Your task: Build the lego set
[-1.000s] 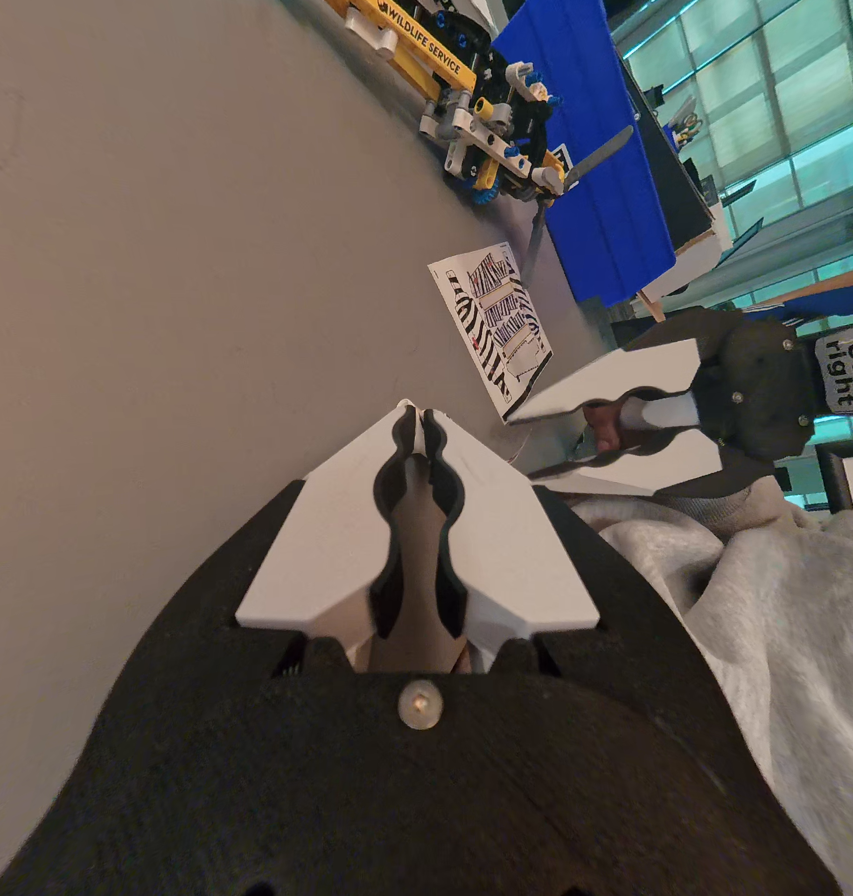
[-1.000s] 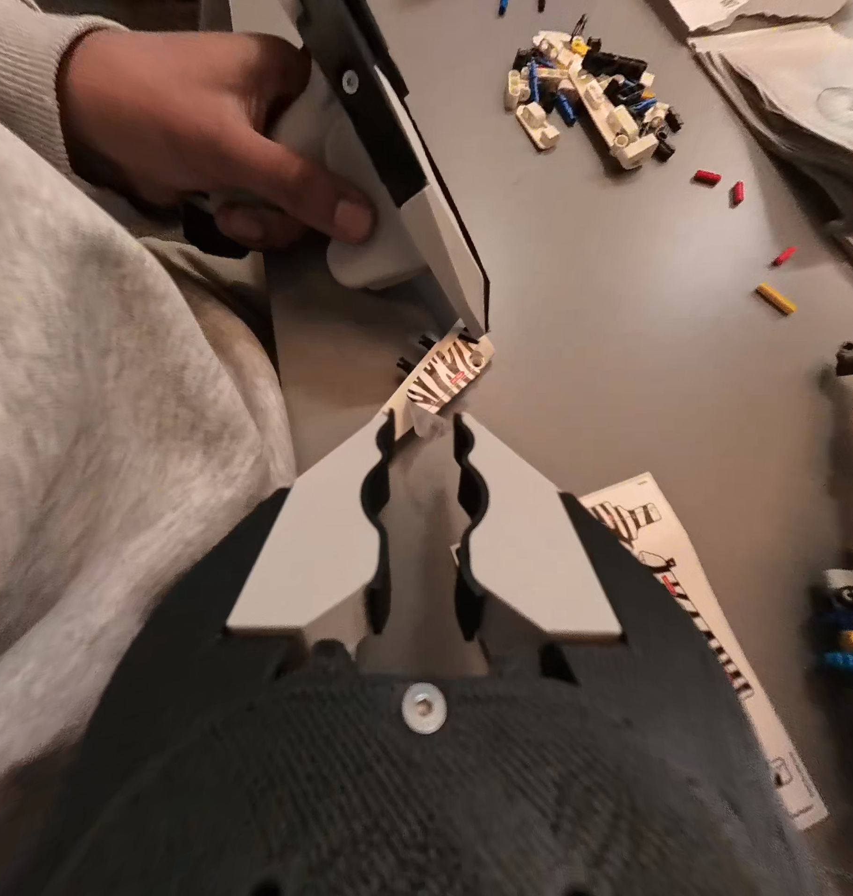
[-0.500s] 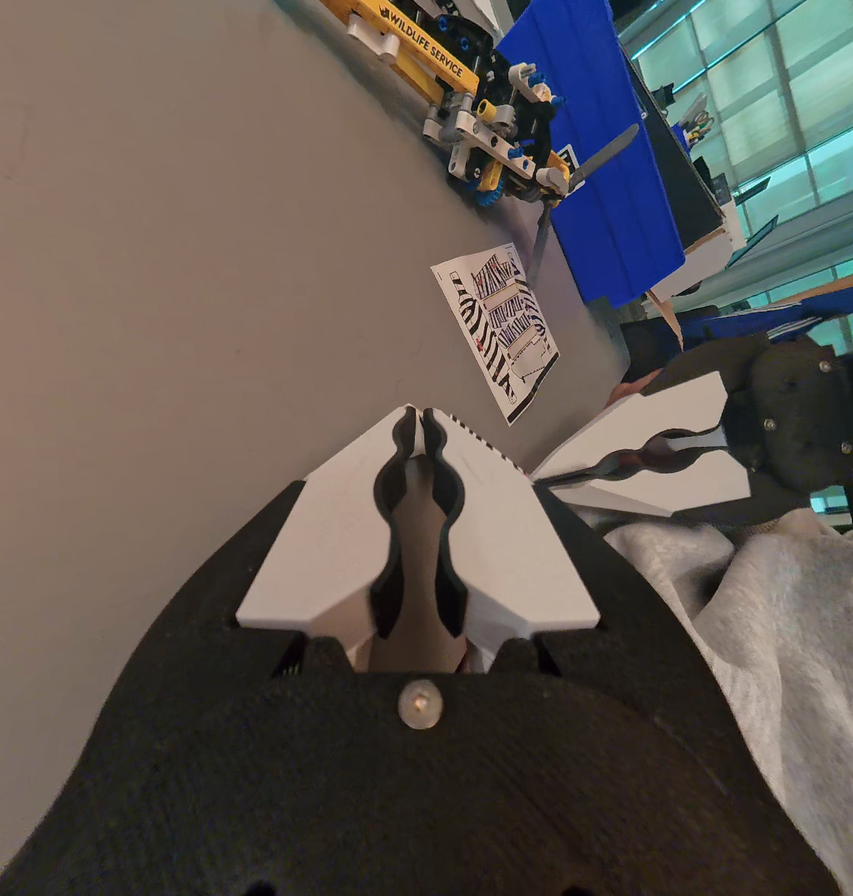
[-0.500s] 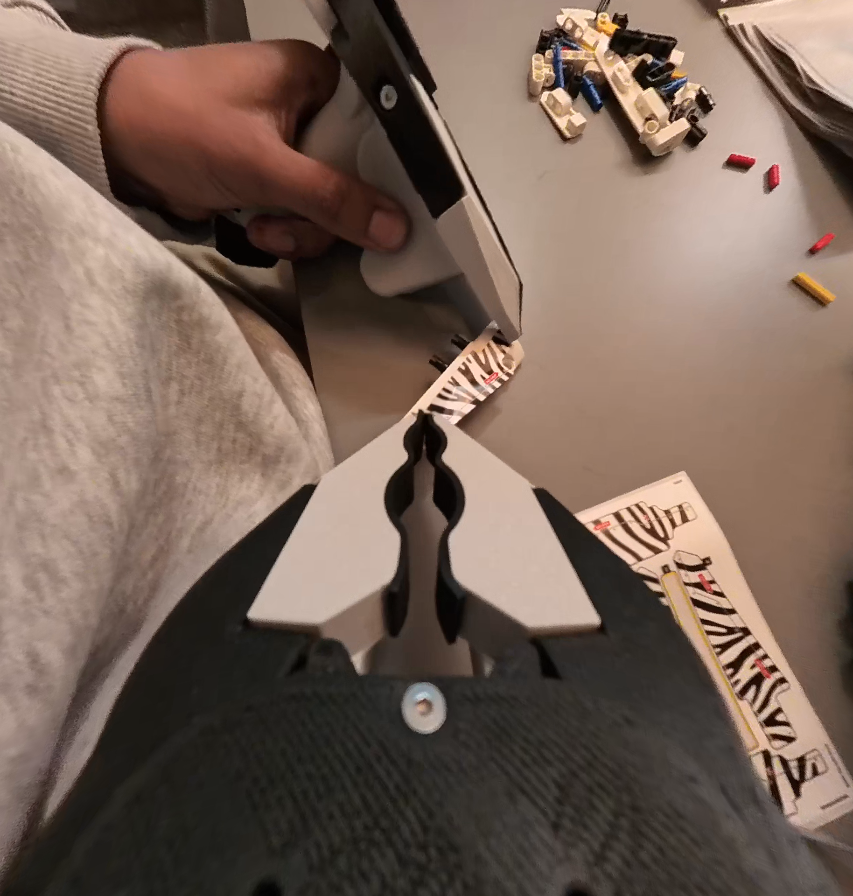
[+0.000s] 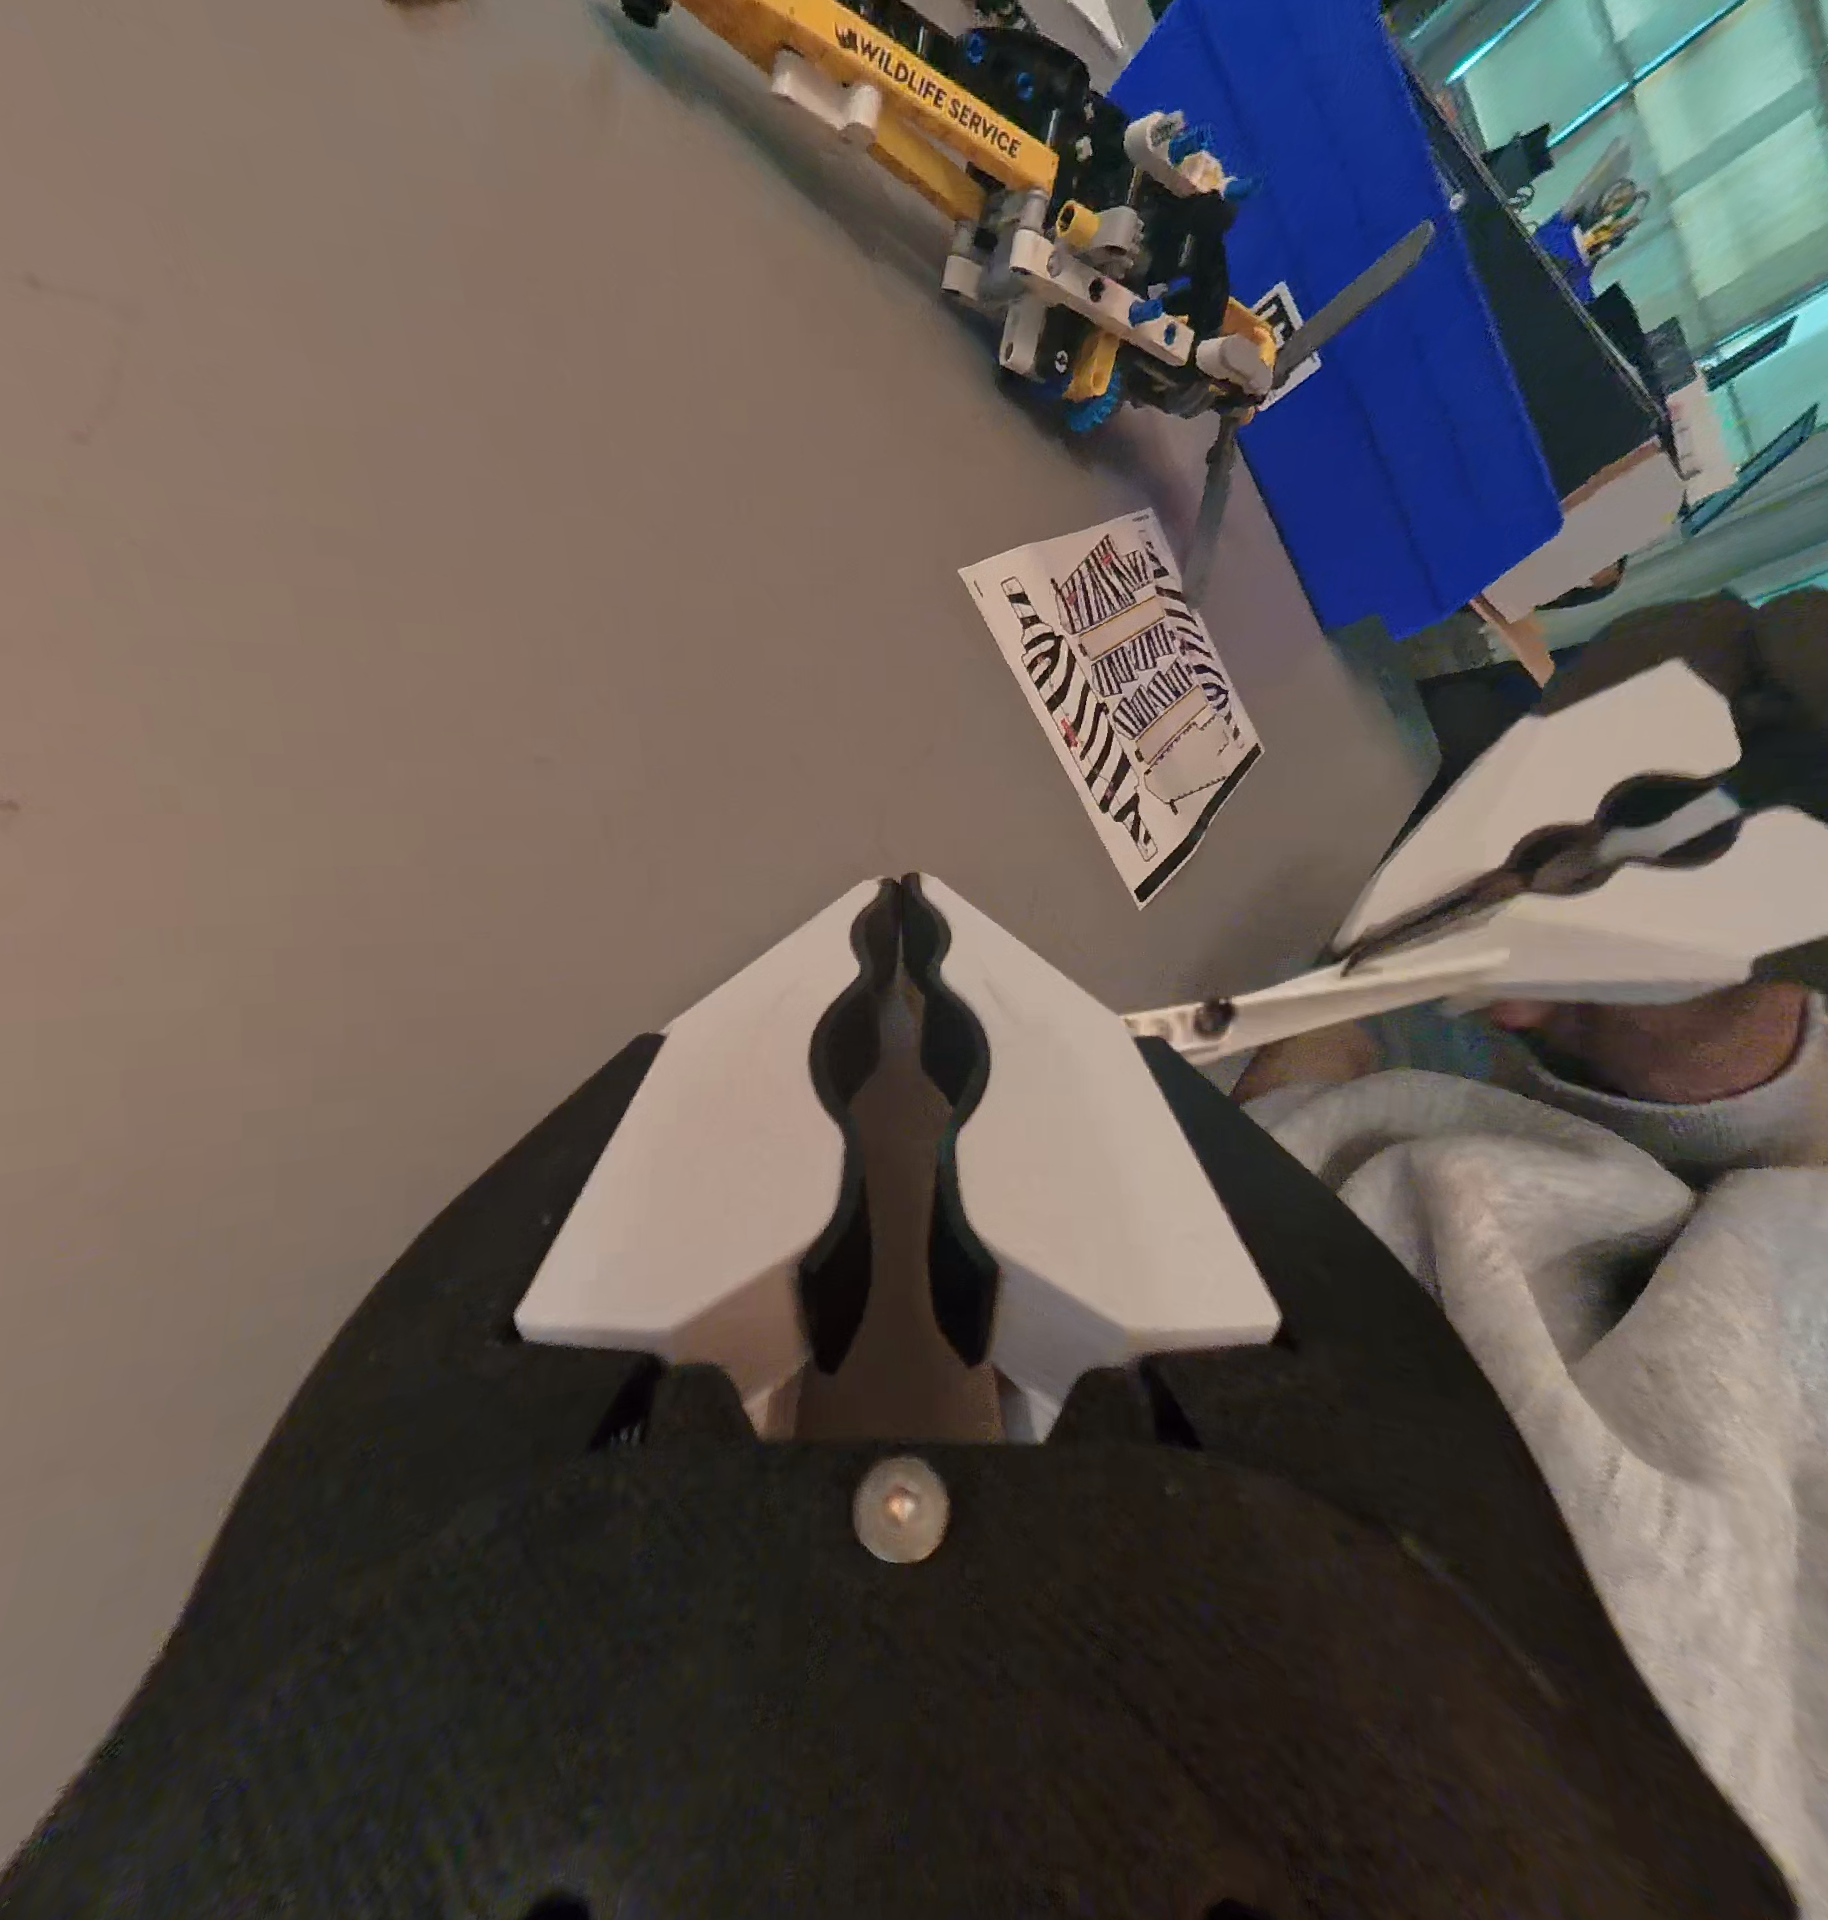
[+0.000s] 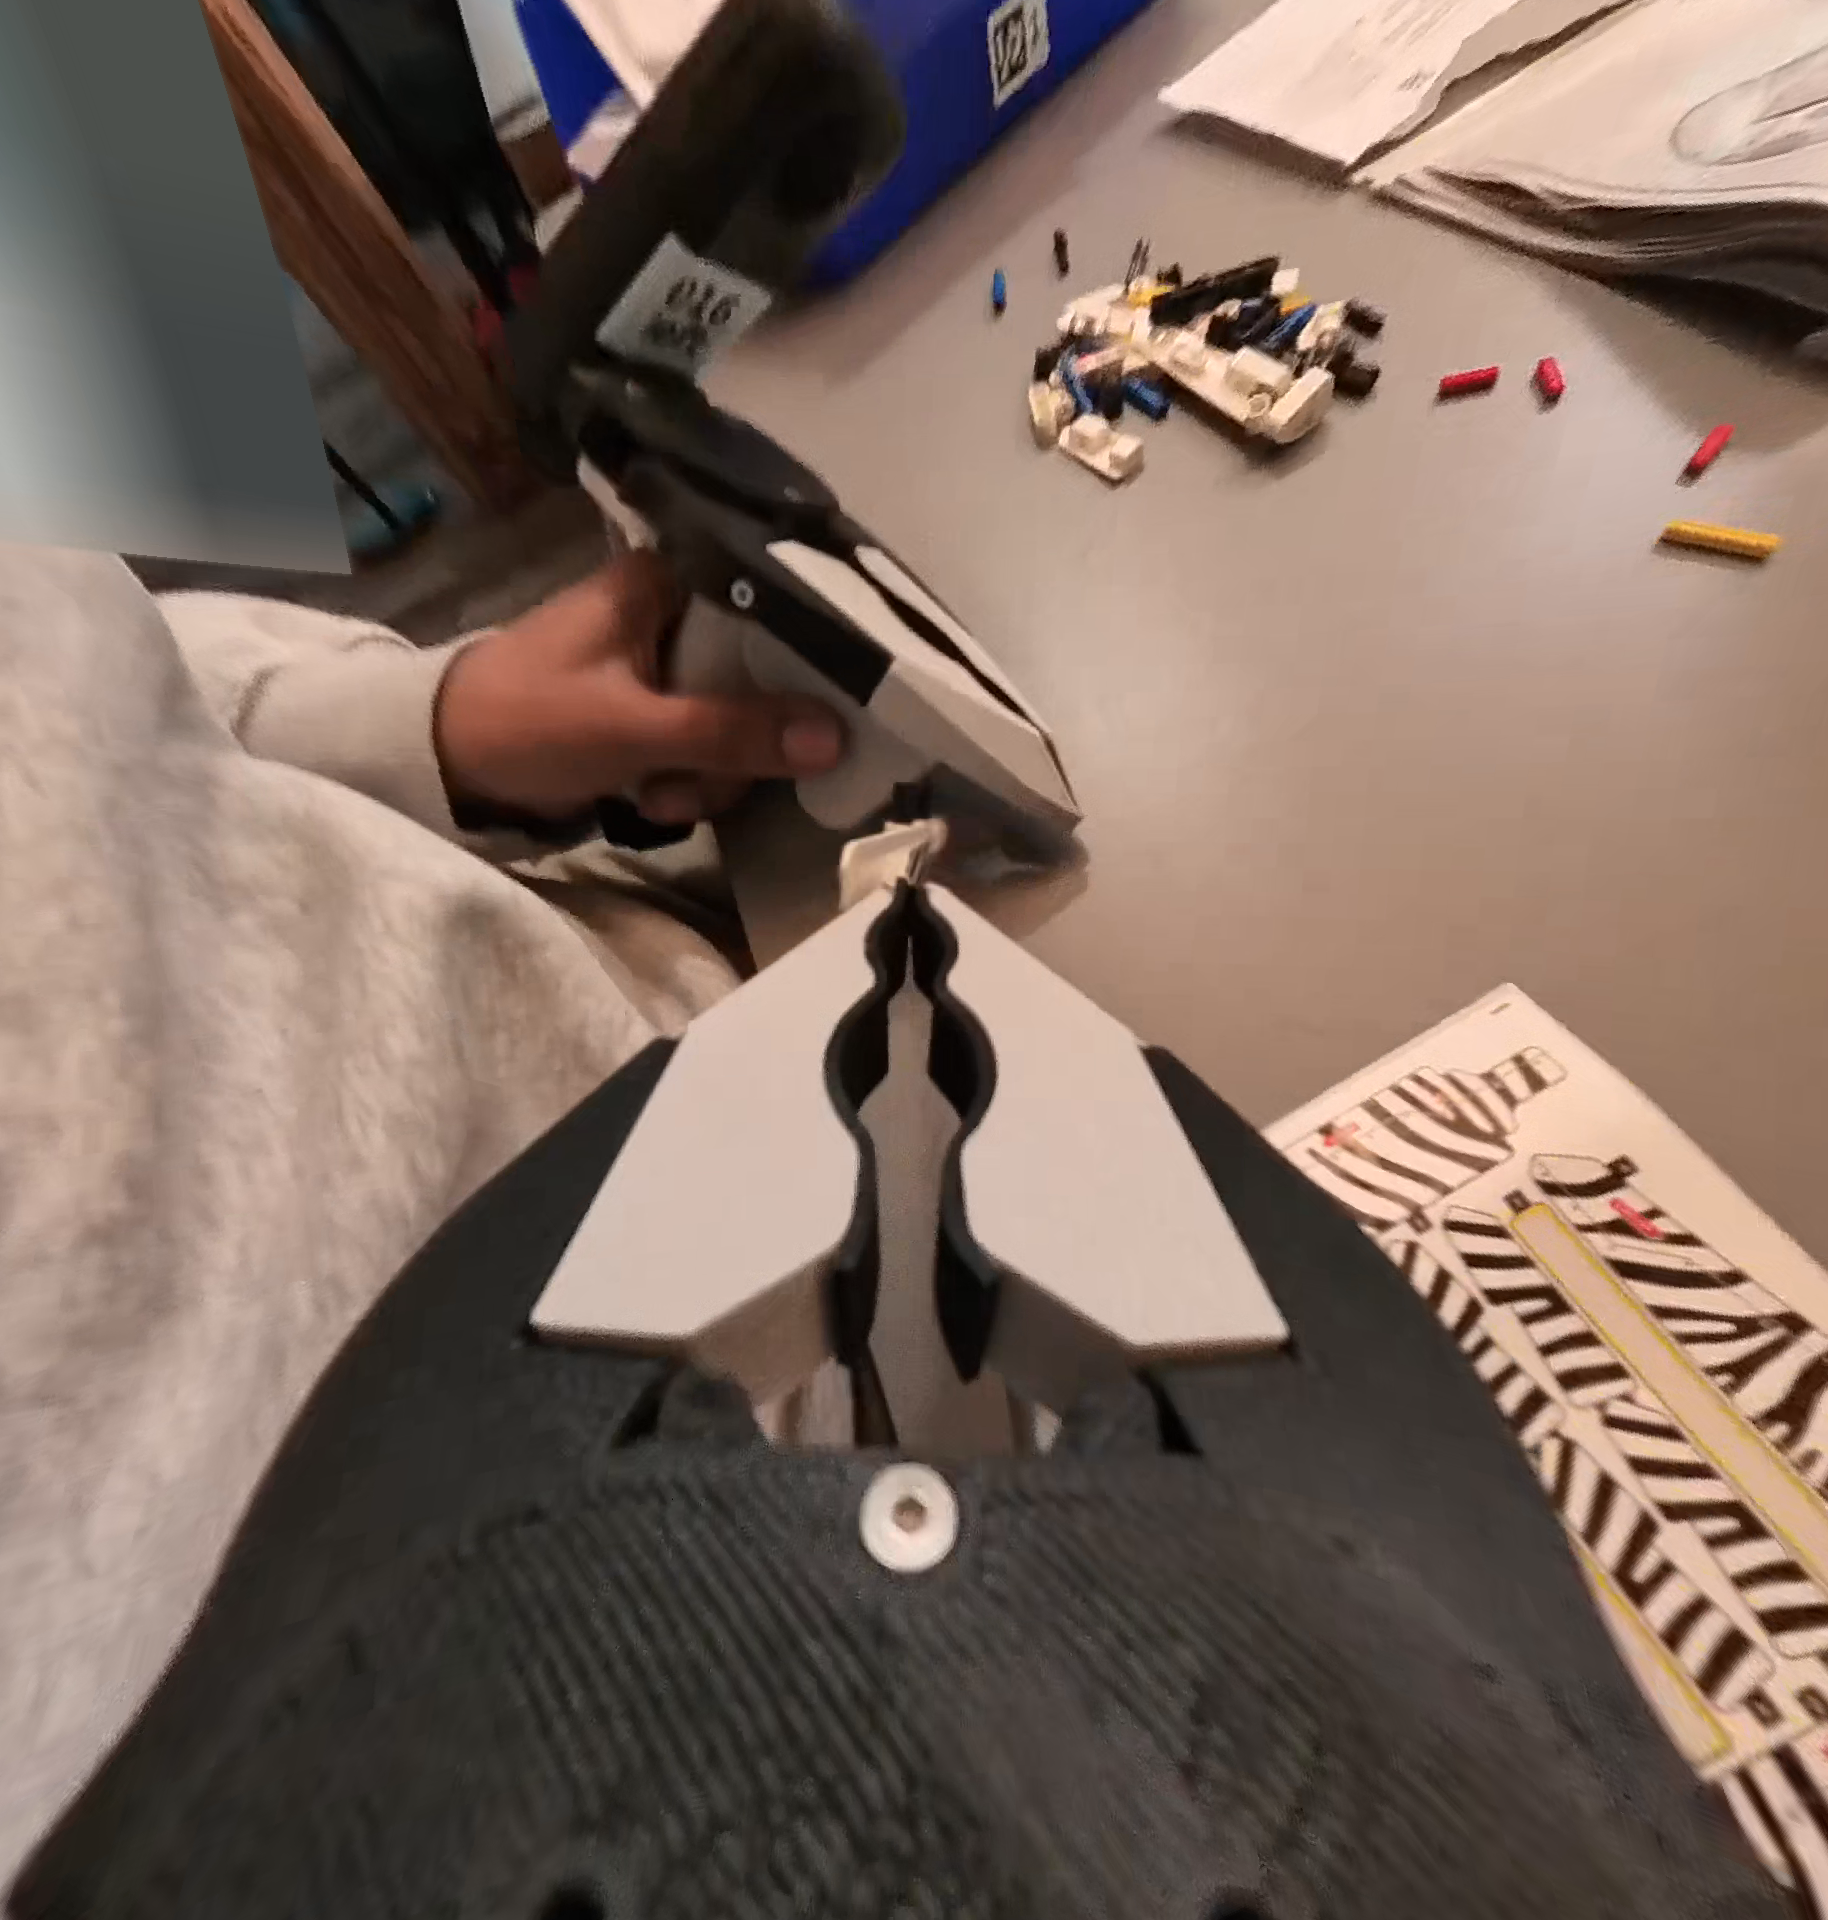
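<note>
My right gripper (image 6: 908, 896) is shut on a flat white lego panel (image 6: 887, 850) that sticks out past its tips. In the left wrist view the right gripper (image 5: 1341, 951) holds the panel (image 5: 1305, 1003) edge-on above a grey sleeve. My left gripper (image 5: 899, 883) is shut, with nothing visible between its tips. It also shows in the right wrist view (image 6: 1061, 805), just right of the panel and apart from it. The part-built yellow, black and white plane model (image 5: 1086, 281) stands far back on the table.
A zebra-striped sticker sheet (image 5: 1118, 707) lies on the grey table near my right gripper (image 6: 1616, 1403). A pile of loose parts (image 6: 1201, 353), red pins (image 6: 1466, 381), a yellow axle (image 6: 1718, 537), paper booklets (image 6: 1616, 156) and a blue box (image 5: 1357, 312) lie beyond. There is about 8 centimeters between the tips of the two grippers.
My right gripper went from open to shut on the panel and drew it back and turned it. The panel is no longer at my left gripper's tip.
</note>
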`<state>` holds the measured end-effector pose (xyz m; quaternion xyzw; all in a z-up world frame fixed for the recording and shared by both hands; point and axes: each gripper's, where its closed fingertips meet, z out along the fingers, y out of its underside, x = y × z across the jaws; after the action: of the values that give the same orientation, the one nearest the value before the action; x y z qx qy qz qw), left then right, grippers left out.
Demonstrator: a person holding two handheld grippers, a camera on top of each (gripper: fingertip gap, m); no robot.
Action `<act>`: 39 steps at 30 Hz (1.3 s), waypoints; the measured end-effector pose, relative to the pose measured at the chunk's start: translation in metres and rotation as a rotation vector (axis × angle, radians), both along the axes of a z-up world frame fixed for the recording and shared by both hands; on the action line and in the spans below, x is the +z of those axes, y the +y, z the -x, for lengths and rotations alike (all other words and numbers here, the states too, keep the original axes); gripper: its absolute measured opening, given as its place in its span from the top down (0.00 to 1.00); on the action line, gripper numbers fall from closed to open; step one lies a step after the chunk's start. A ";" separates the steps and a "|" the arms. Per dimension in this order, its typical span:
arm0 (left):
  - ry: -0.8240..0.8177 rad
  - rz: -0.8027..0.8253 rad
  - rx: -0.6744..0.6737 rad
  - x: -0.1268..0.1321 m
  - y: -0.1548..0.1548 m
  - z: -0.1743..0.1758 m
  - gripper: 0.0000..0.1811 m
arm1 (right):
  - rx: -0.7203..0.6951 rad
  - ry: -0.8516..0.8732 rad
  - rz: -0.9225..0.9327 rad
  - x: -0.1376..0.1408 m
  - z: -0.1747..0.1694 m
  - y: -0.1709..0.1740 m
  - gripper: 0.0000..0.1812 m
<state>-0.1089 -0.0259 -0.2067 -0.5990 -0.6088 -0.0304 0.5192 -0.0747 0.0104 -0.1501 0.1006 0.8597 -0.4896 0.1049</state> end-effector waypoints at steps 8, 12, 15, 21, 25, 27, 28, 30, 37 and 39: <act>0.127 -0.180 0.004 0.033 0.000 -0.004 0.92 | -0.071 0.096 -0.054 -0.010 0.017 0.006 1.00; 0.238 -0.257 -0.127 0.062 0.026 -0.024 0.88 | -0.096 0.087 -0.044 -0.008 0.021 0.002 1.00; 0.326 -0.128 -0.188 0.062 0.039 -0.031 0.85 | -0.103 0.009 0.005 -0.003 0.020 -0.003 1.00; 0.390 -0.015 -0.167 0.063 0.038 -0.026 0.91 | -0.109 -0.159 0.104 0.006 0.015 -0.008 1.00; 0.384 -0.123 -0.155 0.069 0.036 -0.026 0.93 | -0.105 -0.224 0.133 0.007 0.012 -0.008 1.00; 0.362 -0.176 -0.139 0.070 0.033 -0.025 0.95 | -0.099 -0.249 0.142 0.008 0.010 -0.008 1.00; 0.352 -0.187 -0.133 0.069 0.031 -0.024 0.99 | -0.099 -0.253 0.143 0.008 0.009 -0.008 1.00; 0.341 -0.192 -0.112 0.067 0.027 -0.022 1.00 | -0.101 -0.257 0.143 0.007 0.009 -0.008 1.00; 0.285 -0.194 -0.011 0.055 0.012 -0.014 1.00 | -0.159 -0.349 0.131 -0.005 0.014 -0.005 1.00; 0.271 -0.223 0.018 0.054 0.006 -0.012 1.00 | -0.173 -0.407 0.160 -0.006 0.014 -0.005 1.00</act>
<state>-0.0968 -0.0198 -0.1529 -0.5310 -0.5313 -0.0119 0.6600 -0.0883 0.0057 -0.1559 0.2618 0.7676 -0.5329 0.2414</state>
